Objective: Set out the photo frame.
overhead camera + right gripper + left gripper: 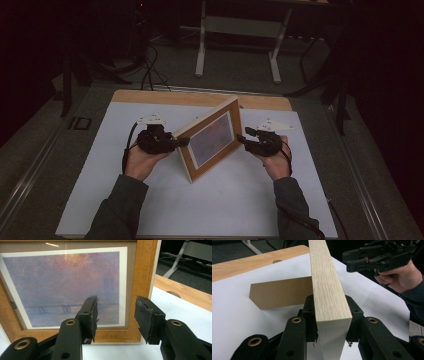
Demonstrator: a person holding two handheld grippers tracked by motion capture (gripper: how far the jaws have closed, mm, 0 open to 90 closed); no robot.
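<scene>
A wooden picture frame [210, 140] stands upright on the white sheet, turned at an angle. It holds a hazy purple and orange print [65, 282]. My left gripper [181, 142] is shut on the frame's left side edge [327, 285], one pad on each face. A brown cardboard prop [279, 292] sticks out behind the frame. My right gripper [245, 136] hovers open by the frame's right side. In the right gripper view its jaws [116, 312] point at the print's lower right corner, with nothing between them.
A white sheet [150, 200] covers most of the wooden tabletop [150, 96], which has a round hole [277, 261] near its far edge. White desk legs [200, 45] and cables stand on the dark floor beyond.
</scene>
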